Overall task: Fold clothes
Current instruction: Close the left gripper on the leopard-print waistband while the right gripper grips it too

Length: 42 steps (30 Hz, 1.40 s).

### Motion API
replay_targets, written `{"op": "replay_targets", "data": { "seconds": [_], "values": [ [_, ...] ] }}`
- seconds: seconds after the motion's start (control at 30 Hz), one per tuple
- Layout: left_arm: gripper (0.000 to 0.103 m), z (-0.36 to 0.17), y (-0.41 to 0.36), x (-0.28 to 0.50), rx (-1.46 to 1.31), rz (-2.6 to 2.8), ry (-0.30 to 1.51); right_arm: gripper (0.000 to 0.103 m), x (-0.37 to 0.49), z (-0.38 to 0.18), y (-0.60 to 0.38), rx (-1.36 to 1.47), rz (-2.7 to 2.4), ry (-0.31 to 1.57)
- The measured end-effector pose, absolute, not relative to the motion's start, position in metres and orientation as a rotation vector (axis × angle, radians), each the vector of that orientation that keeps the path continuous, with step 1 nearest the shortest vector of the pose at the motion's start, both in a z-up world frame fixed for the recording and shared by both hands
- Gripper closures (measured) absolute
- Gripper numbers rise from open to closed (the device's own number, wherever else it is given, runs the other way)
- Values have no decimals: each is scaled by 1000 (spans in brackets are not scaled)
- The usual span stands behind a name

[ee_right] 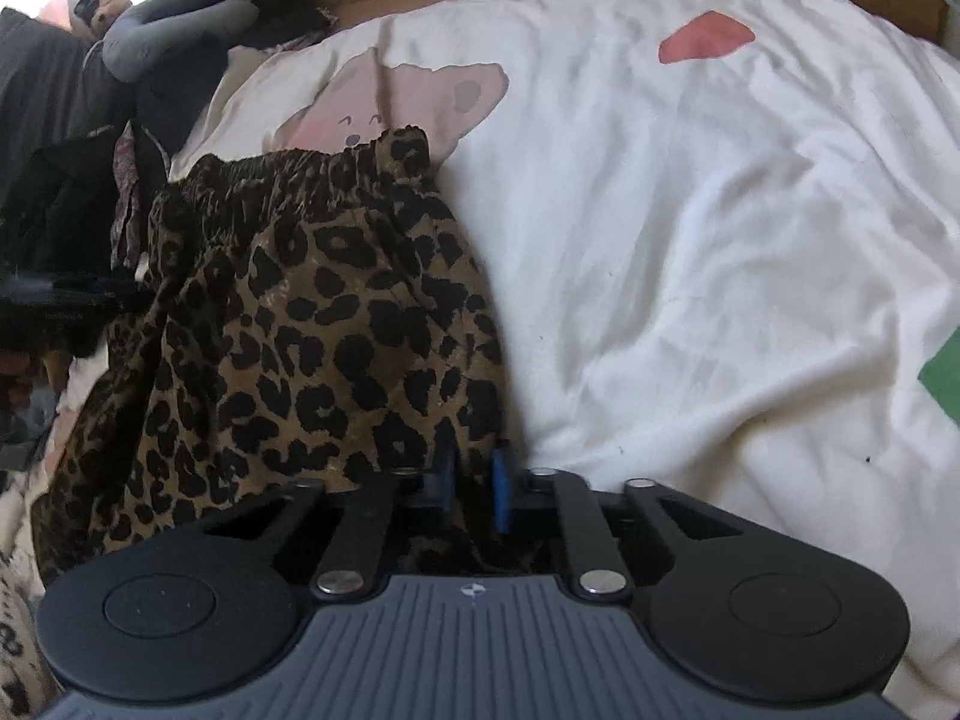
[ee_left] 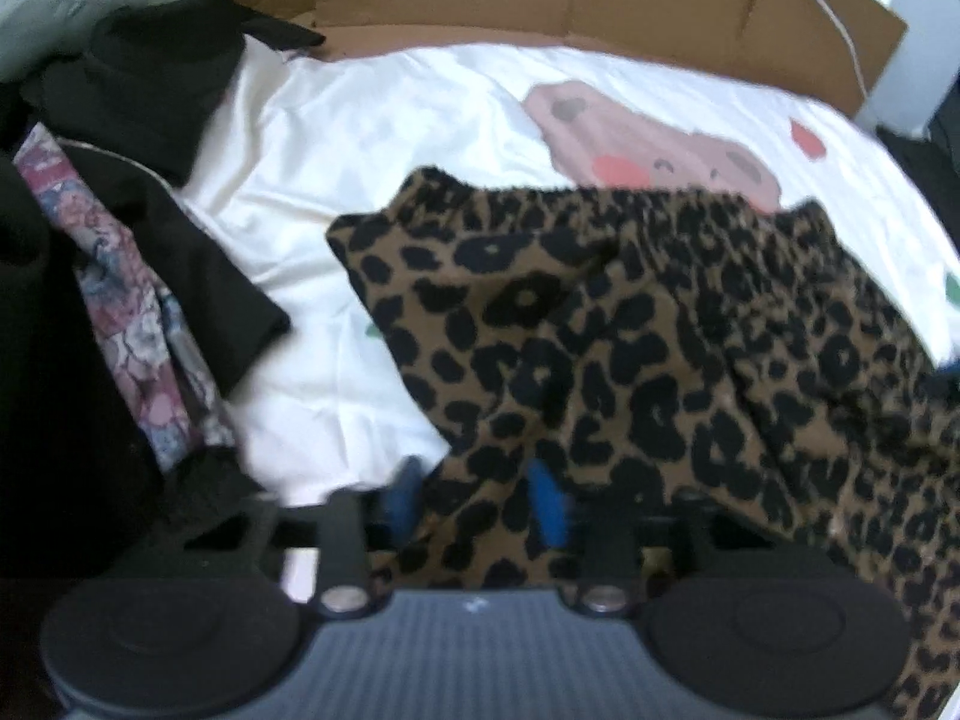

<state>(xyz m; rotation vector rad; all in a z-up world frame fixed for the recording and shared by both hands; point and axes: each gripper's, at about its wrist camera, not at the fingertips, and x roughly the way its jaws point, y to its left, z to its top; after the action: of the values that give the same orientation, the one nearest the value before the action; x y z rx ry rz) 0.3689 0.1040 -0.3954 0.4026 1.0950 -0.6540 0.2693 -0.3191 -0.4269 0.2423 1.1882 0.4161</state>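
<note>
Clamped leopard-print skirt hem with left gripper and right gripper, jaws pinching fabric, waistband at twelve o'clock on bed sheet, probably for folding.

Both wrist views close above bedsheet

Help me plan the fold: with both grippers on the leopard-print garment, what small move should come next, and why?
Probably lift both corners and carry them toward the elastic waistband. The left gripper and right gripper each pinch an edge of the leopard-print garment, which lies rumpled on the white bedsheet, waistband at the far end.
</note>
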Motion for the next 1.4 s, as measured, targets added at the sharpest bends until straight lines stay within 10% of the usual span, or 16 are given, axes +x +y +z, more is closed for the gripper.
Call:
{"op": "replay_targets", "data": {
  "seconds": [0.1, 1.4],
  "values": [
    [100, -389, 111, 363, 409, -605, 1116, 98, 266, -423, -324, 250, 381, 1164],
    [102, -306, 223, 297, 312, -479, 1307, 102, 229, -371, -410, 311, 76, 1017]
  ]
}}
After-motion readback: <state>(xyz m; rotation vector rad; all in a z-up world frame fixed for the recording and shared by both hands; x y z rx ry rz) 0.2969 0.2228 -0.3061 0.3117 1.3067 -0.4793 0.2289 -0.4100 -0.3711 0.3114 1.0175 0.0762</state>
